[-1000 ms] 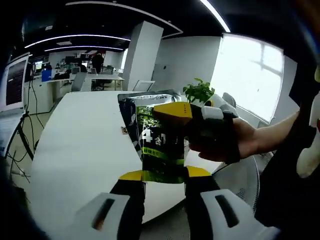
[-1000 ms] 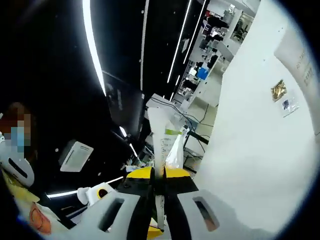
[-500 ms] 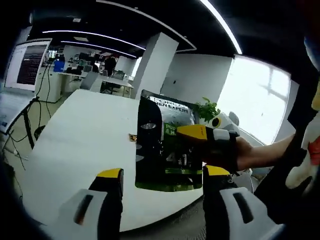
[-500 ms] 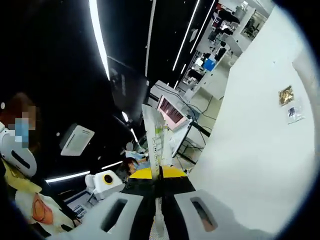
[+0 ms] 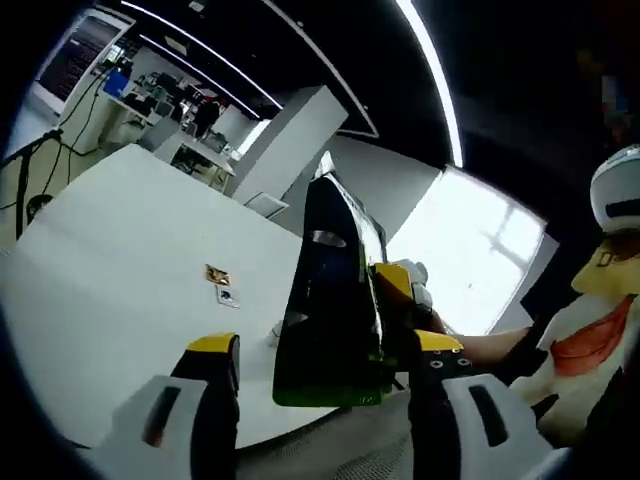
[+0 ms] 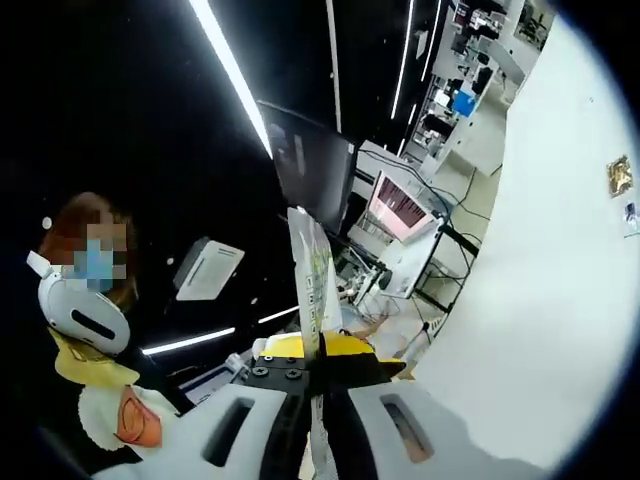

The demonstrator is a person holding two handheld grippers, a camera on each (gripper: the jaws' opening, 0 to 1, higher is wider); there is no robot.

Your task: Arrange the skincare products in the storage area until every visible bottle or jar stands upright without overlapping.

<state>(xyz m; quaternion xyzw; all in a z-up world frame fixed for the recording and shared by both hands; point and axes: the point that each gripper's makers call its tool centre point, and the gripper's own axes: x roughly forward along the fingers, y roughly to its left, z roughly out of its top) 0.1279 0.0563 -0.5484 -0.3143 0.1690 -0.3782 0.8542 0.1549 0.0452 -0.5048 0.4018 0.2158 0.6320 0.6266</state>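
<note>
A dark green and black pouch [image 5: 330, 300] hangs in the air above the near edge of the white table [image 5: 100, 280]. My right gripper [image 5: 388, 285] comes in from the right of the left gripper view and is shut on the pouch's side edge. My left gripper [image 5: 325, 350] stands open, its yellow-tipped jaws wide apart on either side of the pouch's lower end, not clamping it. In the right gripper view the pouch [image 6: 312, 280] shows edge-on, rising from between the shut jaws of my right gripper [image 6: 318, 352].
Two small sachets [image 5: 221, 283] lie on the table; in the right gripper view the sachets [image 6: 621, 178] sit at the far right on the table [image 6: 560, 300]. A monitor [image 6: 400, 205] stands beyond the table. A person wearing a headset [image 6: 85, 300] is at the left.
My left gripper let go of the pouch's bottom and opened wide. The right gripper kept its hold and turned the pouch more edge-on to the left camera. Both views have tilted.
</note>
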